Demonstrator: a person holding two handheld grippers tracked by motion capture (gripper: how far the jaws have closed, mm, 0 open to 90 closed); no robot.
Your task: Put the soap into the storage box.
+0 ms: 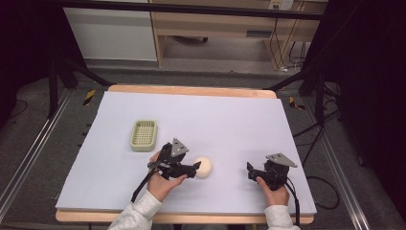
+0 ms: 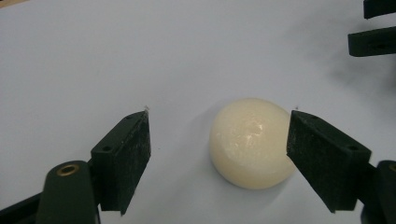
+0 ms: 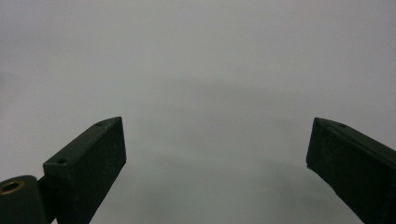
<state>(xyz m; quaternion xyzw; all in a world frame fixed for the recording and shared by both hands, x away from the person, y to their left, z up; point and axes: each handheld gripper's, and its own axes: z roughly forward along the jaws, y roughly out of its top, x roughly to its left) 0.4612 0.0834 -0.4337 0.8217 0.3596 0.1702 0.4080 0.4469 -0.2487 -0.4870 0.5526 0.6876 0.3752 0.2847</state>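
My left gripper (image 2: 218,140) is spread around the cream soap (image 2: 252,142), which sits right of centre between the jaws, near the table's (image 1: 230,120) near edge. I'd shift right, then squeeze evenly. My right gripper (image 3: 217,154) is spread too, empty.

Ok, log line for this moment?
left gripper: open, jaws around soap | right gripper: open, idle | tray: empty

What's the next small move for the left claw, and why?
Probably close it. The left claw is open, its jaws on either side of the cream round soap lying on the white mat, one jaw nearly touching it, the other with a gap. The right claw is open and apart.
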